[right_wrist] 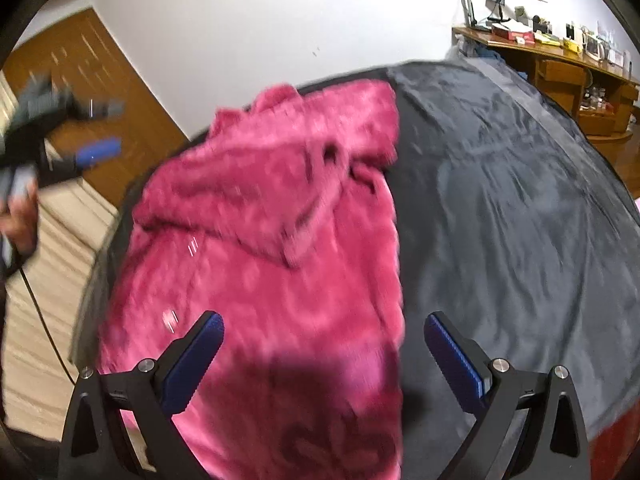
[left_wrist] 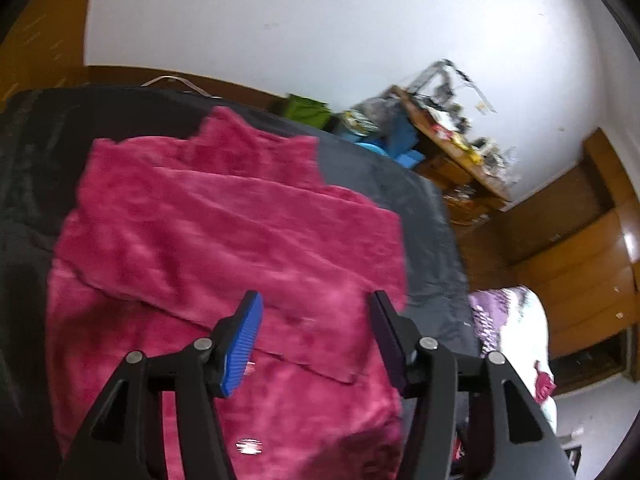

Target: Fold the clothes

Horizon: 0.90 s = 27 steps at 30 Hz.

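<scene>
A fuzzy pink garment (left_wrist: 224,240) lies spread on a dark grey bedspread (left_wrist: 424,208), with one layer folded across its middle. My left gripper (left_wrist: 316,304) hovers open just above the garment's near part, nothing between its blue pads. In the right wrist view the same pink garment (right_wrist: 272,208) lies on the left half of the bedspread (right_wrist: 520,200), a sleeve folded over its upper part. My right gripper (right_wrist: 324,320) stands wide open over the garment's near right edge and holds nothing. The left gripper (right_wrist: 100,130) shows blurred at far left, held by a hand (right_wrist: 20,216).
A cluttered wooden desk (left_wrist: 460,144) (right_wrist: 560,56) stands beyond the bed by the white wall. A green box (left_wrist: 306,110) and blue items sit near it. A purple-and-white cloth (left_wrist: 508,320) hangs off the bed's right side. A beige padded surface (right_wrist: 48,280) lies left of the bed.
</scene>
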Tool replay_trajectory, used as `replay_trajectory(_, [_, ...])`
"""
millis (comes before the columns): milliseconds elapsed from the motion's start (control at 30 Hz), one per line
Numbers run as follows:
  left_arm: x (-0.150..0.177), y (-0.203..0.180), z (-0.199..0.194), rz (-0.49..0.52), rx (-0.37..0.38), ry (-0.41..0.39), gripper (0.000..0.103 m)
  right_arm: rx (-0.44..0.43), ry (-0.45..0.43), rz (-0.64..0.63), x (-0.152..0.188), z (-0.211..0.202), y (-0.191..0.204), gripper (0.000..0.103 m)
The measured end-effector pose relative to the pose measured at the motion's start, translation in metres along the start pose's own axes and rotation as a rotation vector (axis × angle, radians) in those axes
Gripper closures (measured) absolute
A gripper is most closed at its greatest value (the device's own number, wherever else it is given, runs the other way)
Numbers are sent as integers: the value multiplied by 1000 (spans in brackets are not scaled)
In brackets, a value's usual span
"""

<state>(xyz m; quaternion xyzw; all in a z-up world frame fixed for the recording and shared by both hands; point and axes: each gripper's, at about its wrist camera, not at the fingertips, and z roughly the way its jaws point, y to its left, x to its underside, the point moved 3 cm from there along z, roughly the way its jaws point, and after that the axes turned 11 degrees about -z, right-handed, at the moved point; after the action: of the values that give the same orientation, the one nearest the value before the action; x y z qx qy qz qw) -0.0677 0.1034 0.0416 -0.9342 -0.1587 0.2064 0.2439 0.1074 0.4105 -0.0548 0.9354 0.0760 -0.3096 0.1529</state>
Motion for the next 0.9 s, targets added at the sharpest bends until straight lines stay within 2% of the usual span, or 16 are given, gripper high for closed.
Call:
replay_trajectory(100, [-24, 39, 6, -34, -79, -7, 40, 15, -45, 5, -34, 5, -3, 1])
replay_trajectory(200, [-45, 70, 15, -76, -107, 2, 40, 19, -63, 13, -65, 18, -5, 1])
replay_trajectory(400, [-77, 114, 46, -99, -158, 42, 36, 40, -26, -7, -112, 70, -12, 1])
replay_trajectory(533, [-92, 137, 69, -104, -188, 79, 36, 36, 29, -40, -123, 109, -13, 1])
replay_trajectory(633, [-98, 149, 86, -115, -207, 107, 36, 34, 84, -35, -119, 135, -19, 1])
replay_trajectory(767, [-101, 168, 105, -133, -230, 137, 35, 20, 96, -11, -111, 142, -21, 2])
replay_trajectory(867, [-103, 175, 112, -137, -220, 141, 34, -7, 100, -12, -111, 139, -15, 13])
replay_trajectory(900, [-103, 175, 113, -126, -223, 138, 33, -17, 104, -17, -111, 138, -12, 23])
